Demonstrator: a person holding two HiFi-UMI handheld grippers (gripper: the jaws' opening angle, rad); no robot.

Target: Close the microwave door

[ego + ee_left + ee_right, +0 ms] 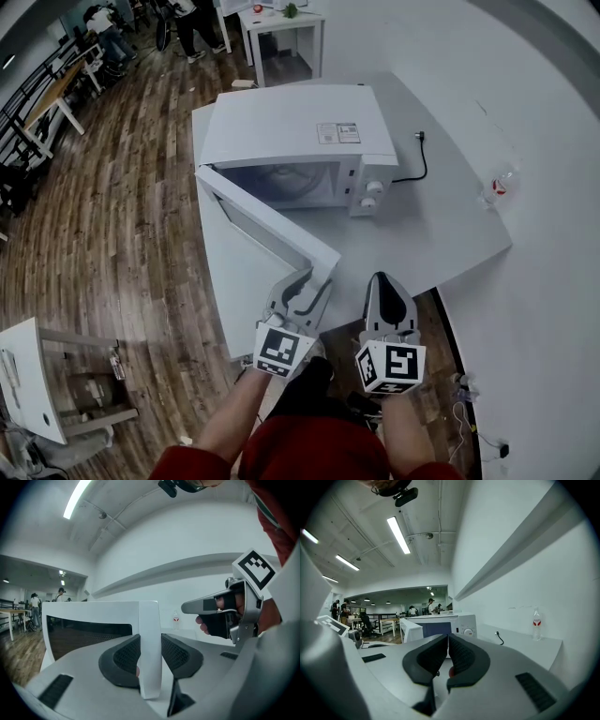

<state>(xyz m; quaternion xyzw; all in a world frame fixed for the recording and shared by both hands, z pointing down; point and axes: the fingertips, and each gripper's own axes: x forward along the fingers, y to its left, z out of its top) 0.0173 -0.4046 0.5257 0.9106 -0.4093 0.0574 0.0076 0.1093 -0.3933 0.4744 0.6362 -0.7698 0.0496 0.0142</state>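
A white microwave (300, 141) stands on a white table (441, 234), and its door (267, 230) is swung wide open toward me. My left gripper (307, 284) is closed on the door's free edge. In the left gripper view that edge (150, 644) stands upright between the dark pads (124, 656), which press on both its sides. My right gripper (382, 281) hovers just right of the door with its jaws shut and nothing between them. In the right gripper view (447, 651) it points level at the microwave (457, 625) and the open door (410, 631).
A water bottle (497, 185) stands near the table's right edge by the wall. A black power cord (417, 159) lies beside the microwave. A small white table (281, 28) and several people are far back on the wooden floor, and a desk (28, 375) is at the lower left.
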